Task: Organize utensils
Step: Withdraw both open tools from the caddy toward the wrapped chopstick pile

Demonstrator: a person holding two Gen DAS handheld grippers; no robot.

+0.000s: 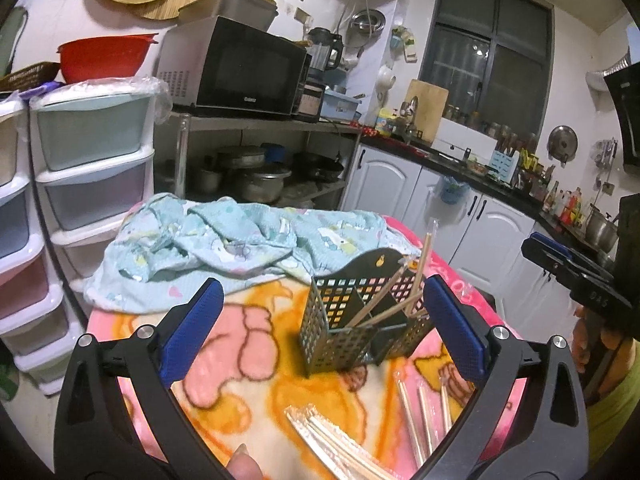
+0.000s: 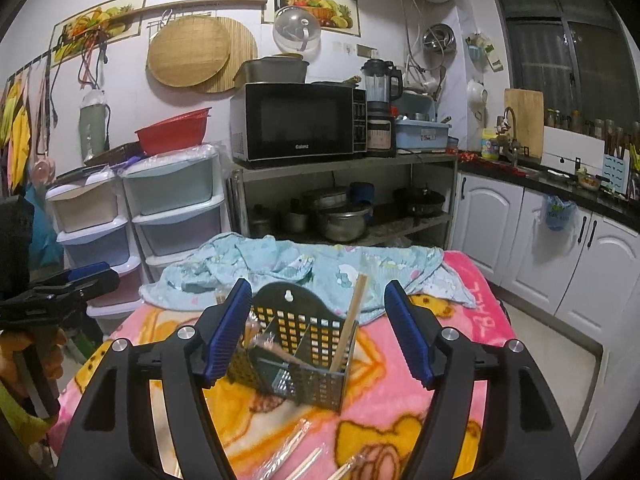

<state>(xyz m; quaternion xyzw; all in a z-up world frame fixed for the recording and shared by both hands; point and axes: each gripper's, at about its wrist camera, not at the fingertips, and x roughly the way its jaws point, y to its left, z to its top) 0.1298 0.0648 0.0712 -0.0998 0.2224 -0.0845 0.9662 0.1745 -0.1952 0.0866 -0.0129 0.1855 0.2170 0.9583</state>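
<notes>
A black perforated utensil holder (image 1: 340, 332) stands on the pink and orange blanket (image 1: 240, 360), with several wooden chopsticks (image 1: 421, 258) leaning in its compartments. My left gripper (image 1: 322, 284) is open and empty, its blue pads on either side of the holder and short of it. More wrapped chopsticks (image 1: 332, 440) lie on the blanket near me. In the right wrist view the holder (image 2: 316, 380) sits between the spread fingers of my right gripper (image 2: 318, 286), which is open. The left pad overlaps the holder's side and the right pad stands well off it. One chopstick (image 2: 354, 312) rises from the holder.
A crumpled light-blue cloth (image 1: 224, 240) covers the far side of the blanket. Plastic drawers (image 1: 92, 168) stand to the left. A steel rack with a microwave (image 2: 296, 120) and pots is behind, and white cabinets (image 2: 540, 240) are on the right. Wrapped chopsticks (image 2: 296, 452) lie at the near edge.
</notes>
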